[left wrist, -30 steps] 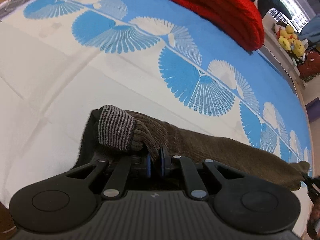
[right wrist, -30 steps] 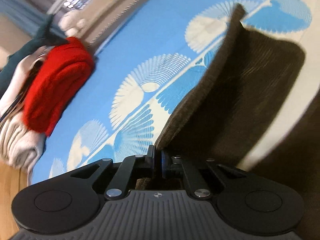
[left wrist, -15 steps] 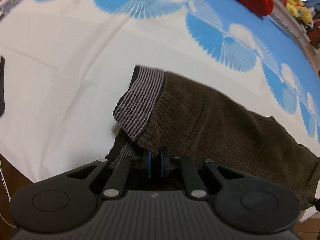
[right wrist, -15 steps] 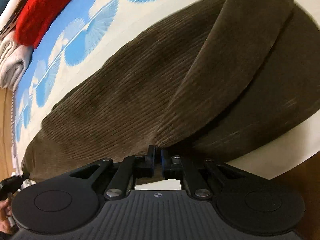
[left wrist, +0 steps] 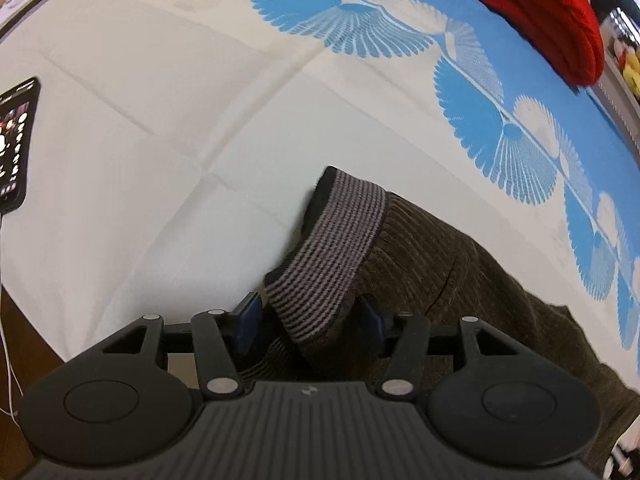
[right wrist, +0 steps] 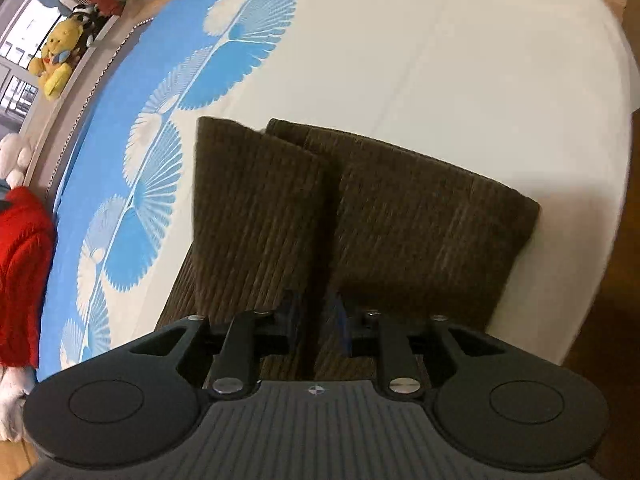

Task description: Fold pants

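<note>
Since a second ago we have brought the brown corduroy pants (left wrist: 460,280) down from mid-air onto the bed sheet (left wrist: 160,120), and both pairs of jaws, clamped then, are now parting. On the white part of that sheet, near its front edge, the pants lie folded, with the blue fan-patterned band running along their far side. A red knitted garment (left wrist: 552,20) sits on the blue toward the far edge, and a phone (left wrist: 16,144) lies at the sheet's left edge. Our left gripper (left wrist: 310,316) is opening — the striped waistband (left wrist: 332,248) stands between its blue pads, no longer pinched. Our right gripper (right wrist: 316,320) is opening too, with the doubled legs (right wrist: 360,208) loose between its pads.
</note>
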Available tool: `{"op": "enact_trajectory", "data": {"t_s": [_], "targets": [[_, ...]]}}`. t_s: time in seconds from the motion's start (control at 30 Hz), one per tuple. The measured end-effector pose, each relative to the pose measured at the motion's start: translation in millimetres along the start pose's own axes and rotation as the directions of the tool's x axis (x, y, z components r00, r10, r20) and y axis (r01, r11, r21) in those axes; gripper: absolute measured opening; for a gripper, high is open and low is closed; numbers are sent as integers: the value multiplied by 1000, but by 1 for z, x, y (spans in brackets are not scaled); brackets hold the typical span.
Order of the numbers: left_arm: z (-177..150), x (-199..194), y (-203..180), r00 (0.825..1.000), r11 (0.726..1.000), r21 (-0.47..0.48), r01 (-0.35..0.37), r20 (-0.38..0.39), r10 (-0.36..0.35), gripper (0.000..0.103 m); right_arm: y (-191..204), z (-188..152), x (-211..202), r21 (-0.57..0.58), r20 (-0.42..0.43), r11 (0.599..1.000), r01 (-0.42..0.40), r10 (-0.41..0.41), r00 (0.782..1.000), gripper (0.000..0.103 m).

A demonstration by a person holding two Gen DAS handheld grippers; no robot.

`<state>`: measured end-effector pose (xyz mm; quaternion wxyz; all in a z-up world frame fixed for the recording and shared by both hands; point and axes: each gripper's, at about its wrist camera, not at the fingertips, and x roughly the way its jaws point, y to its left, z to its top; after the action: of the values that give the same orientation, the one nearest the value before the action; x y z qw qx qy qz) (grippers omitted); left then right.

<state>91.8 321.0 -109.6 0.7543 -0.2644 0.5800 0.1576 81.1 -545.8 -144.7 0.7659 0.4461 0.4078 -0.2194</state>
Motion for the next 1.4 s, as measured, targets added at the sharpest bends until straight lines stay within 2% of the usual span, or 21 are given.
{"op": "enact_trajectory", "data": {"t_s": [0.1,0.2,0.3,0.37,0.4,0.47,0.5,0.57,0.6,0.67,0.77,0.83,0.9,1.0,1.1,1.27,1.3,1.37,1.4], "targets": [[0,4,-9,1000,999,40,-11,-12,11,59,5,3,15,2,0,1000,-26,26,1000,27],[0,9,-13,1000,998,64,-24,-16,26,59,7,9,27,-29,-20,1000,-9,8,1000,44],[0,11,-17,999,997,76,-31,-15,32,59,-2,8,27,-25,-22,1000,-5,4,1000,46],[0,12,-19,999,995,89,-44,-13,45,59,-1,7,24,-35,-3,999,-12,12,1000,30],[-1,13,-20,999,994,97,-51,-12,52,58,1,8,22,-40,2,999,-10,10,1000,9],[-2,14,-23,997,989,127,-70,-5,71,53,4,7,11,-57,34,998,-9,11,999,7],[-4,13,-26,996,984,156,-85,1,85,48,10,6,0,-114,68,993,11,-3,998,6],[-9,11,-33,994,969,221,-109,24,106,41,29,-1,-27,-281,175,955,94,-45,983,6],[-11,9,-34,993,962,244,-118,40,112,38,33,-5,-39,-310,208,943,118,-54,977,5],[-16,3,-36,991,950,284,-130,66,116,37,29,-11,-60,-279,223,950,144,-81,971,5],[-24,2,-35,992,939,320,-126,57,114,37,10,-16,-72,-222,181,953,207,-169,969,6],[-27,4,-34,991,926,353,-133,47,125,37,-10,-13,-60,-162,95,957,240,-227,969,8],[-27,3,-30,993,933,341,-116,34,111,42,-28,-9,-50,-122,39,964,235,-232,972,13],[-23,-1,-22,995,952,290,-95,38,88,49,-38,-5,-47,-103,24,974,202,-201,979,28],[-21,-5,-17,997,966,248,-73,40,65,49,-37,-6,-46,-132,30,964,231,-229,973,47],[-19,-2,-16,997,971,227,-74,32,68,49,-37,-7,-40,-152,13,949,276,-277,961,51],[-19,-1,-17,997,970,230,-75,32,70,42,-36,-7,-39,-161,14,947,276,-278,961,50],[-21,-2,-20,997,967,247,-69,38,62,31,-34,-7,-38,-190,17,950,249,-250,968,19],[-22,-6,-21,997,964,258,-70,59,57,28,-30,-7,-42,-200,40,952,232,-228,973,11]]}}
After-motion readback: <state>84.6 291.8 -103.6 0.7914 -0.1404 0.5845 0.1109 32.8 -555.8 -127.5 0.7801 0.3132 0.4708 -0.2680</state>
